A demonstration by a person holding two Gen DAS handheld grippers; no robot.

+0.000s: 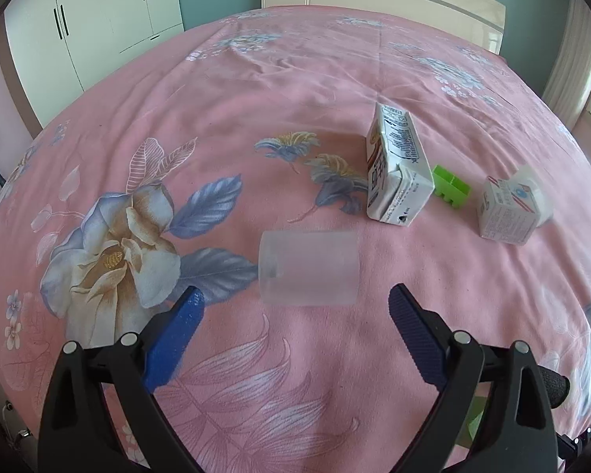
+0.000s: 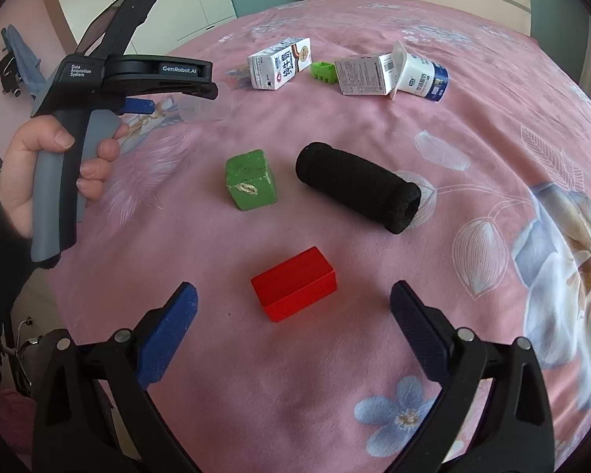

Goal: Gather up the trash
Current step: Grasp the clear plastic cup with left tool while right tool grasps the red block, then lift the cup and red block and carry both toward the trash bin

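On the pink bed (image 1: 295, 98), a frosted, see-through plastic cup (image 1: 308, 268) lies sideways just ahead of the open left hand-held gripper (image 1: 295, 299), seemingly empty; the right hand-held gripper (image 2: 293, 295) gapes over a red block (image 2: 294, 282).

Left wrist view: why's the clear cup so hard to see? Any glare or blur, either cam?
Left wrist: frosted translucent cup shows pink sheet through it, low contrast, faint shadow; soft daylight, no glare. Right wrist: red block sharp; strong fisheye bending and dark corners in both.
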